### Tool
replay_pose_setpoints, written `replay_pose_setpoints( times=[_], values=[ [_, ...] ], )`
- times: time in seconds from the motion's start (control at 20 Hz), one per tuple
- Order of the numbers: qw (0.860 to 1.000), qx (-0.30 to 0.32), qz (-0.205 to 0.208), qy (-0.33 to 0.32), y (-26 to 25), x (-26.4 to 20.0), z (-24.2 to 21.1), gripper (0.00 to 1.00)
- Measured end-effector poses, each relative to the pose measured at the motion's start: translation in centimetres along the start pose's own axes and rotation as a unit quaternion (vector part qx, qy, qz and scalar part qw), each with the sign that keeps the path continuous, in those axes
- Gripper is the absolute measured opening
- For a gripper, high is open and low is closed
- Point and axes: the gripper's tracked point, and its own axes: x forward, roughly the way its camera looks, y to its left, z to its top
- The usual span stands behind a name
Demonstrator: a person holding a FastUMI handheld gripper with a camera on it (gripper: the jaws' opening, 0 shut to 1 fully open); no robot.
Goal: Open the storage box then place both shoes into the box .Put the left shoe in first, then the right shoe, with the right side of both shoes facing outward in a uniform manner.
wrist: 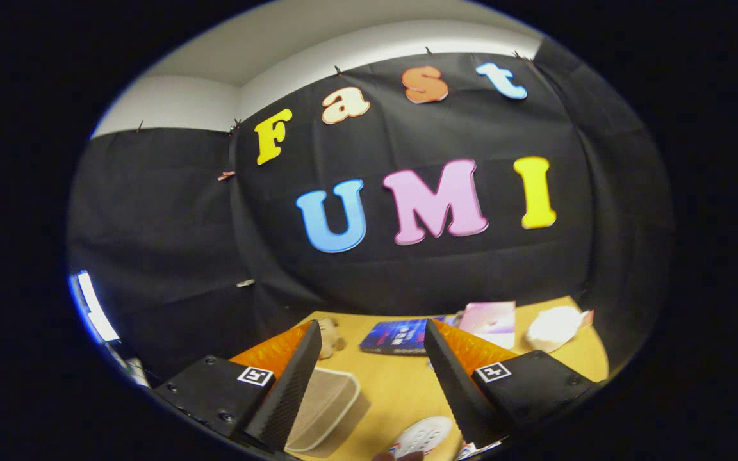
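white shoe (421, 436) half cut off

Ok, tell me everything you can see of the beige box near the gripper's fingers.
The box looks like a beige, translucent plastic tub with rounded corners and a thick rim. It sits on the wooden table, tilted in this view, partly hidden behind one finger of the open gripper; contact can't be judged. A small plush toy lies beyond it. Whether it has a lid can't be told.

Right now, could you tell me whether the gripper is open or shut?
Open: the gripper has its fingers spread apart with bare table between them, pressing on nothing.
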Motion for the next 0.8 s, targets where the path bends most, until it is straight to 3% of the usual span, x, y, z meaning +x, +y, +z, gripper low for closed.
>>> replay_pose_setpoints(
  times=[0.15, 0.3, 0.45, 0.8],
  values=[
    [0.987, 0.105, 0.104, 0.061, 2.4, 1.2, -4.0, 0.98],
    [0.960, 0.185, 0.167, 0.129, 3.0, 1.6, -7.9, 0.98],
    [0.933, 0.245, 0.192, 0.183, 2.3, 3.4, -11.8, 0.98],
    [0.849, 0.371, 0.228, 0.298, 1.5, 4.1, -20.2, 0.98]
  ],
)
